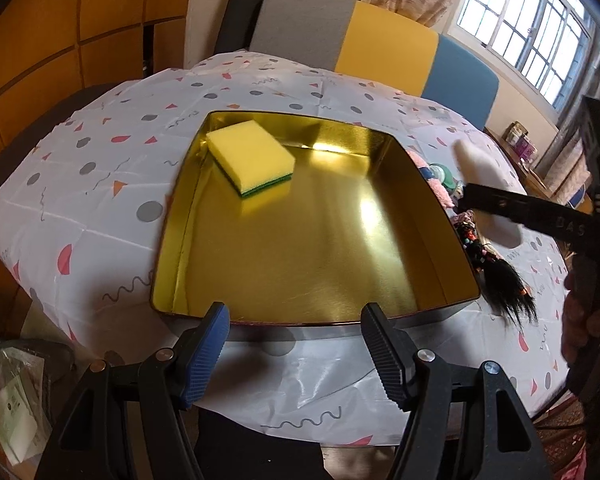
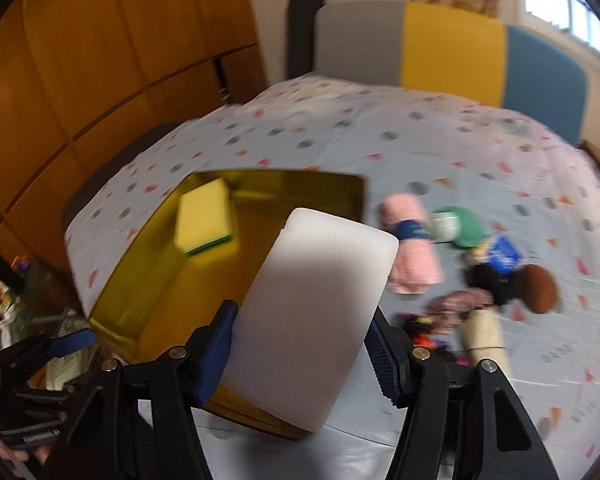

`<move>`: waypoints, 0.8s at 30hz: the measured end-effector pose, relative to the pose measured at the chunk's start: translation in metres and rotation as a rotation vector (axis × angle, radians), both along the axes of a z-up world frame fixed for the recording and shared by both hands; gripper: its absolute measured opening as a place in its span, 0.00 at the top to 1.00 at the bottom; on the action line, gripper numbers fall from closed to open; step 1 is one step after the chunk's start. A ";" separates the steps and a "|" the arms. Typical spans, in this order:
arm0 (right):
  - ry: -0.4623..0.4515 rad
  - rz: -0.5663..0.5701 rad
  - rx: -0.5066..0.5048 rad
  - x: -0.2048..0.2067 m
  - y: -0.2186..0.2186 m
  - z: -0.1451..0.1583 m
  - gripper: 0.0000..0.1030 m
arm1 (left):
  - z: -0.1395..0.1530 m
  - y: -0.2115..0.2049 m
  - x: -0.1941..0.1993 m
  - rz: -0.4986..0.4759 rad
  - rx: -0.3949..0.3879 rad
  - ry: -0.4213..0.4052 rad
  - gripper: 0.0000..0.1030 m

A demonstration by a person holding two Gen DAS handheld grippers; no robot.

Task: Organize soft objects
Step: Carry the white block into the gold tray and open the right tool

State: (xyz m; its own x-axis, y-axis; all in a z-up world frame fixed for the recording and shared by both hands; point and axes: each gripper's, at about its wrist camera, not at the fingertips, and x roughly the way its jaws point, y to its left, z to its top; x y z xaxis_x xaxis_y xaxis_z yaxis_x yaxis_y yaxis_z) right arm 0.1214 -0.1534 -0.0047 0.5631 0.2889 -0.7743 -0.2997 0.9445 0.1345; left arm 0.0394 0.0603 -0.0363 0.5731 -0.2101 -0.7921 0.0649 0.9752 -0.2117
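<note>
White foam block [image 2: 320,312]: plain, rounded corners, clamped by the right gripper [image 2: 300,356] above the gold tin's [image 2: 116,280] near edge; long axis runs away from the camera, tilted right. Left gripper [image 1: 296,352]: jaws apart, nothing between them. Yellow sponge [image 1: 252,158] lies in the tin's far-left corner. Right view alone shows the pink towel [image 2: 412,256].

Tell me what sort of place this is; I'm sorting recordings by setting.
Probably a room in a home. A table under a patterned tablecloth has a colour-block chair behind it, with a curtained, barred window and wooden cabinet panels along the walls.
</note>
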 end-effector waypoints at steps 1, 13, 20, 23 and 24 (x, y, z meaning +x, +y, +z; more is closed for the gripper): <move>0.012 0.015 0.001 0.002 0.006 -0.003 0.39 | -0.001 0.002 0.001 0.008 -0.004 0.006 0.33; 0.170 0.056 -0.084 0.091 0.087 -0.061 0.37 | -0.003 0.037 0.003 0.081 -0.052 0.013 0.33; 0.200 0.031 -0.062 0.121 0.099 -0.071 0.19 | -0.005 0.044 0.007 0.101 -0.054 0.029 0.33; 0.170 0.036 -0.034 0.116 0.095 -0.062 0.09 | -0.005 0.045 0.008 0.107 -0.062 0.030 0.34; 0.157 0.039 -0.016 0.112 0.093 -0.058 0.04 | -0.005 0.044 0.009 0.108 -0.064 0.031 0.34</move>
State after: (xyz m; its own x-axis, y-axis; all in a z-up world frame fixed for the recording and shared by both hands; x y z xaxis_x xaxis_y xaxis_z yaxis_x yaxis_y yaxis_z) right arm 0.2339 -0.0607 -0.0624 0.4232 0.2954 -0.8565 -0.3128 0.9349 0.1678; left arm 0.0480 0.1045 -0.0411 0.5708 -0.1989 -0.7967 -0.0470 0.9607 -0.2735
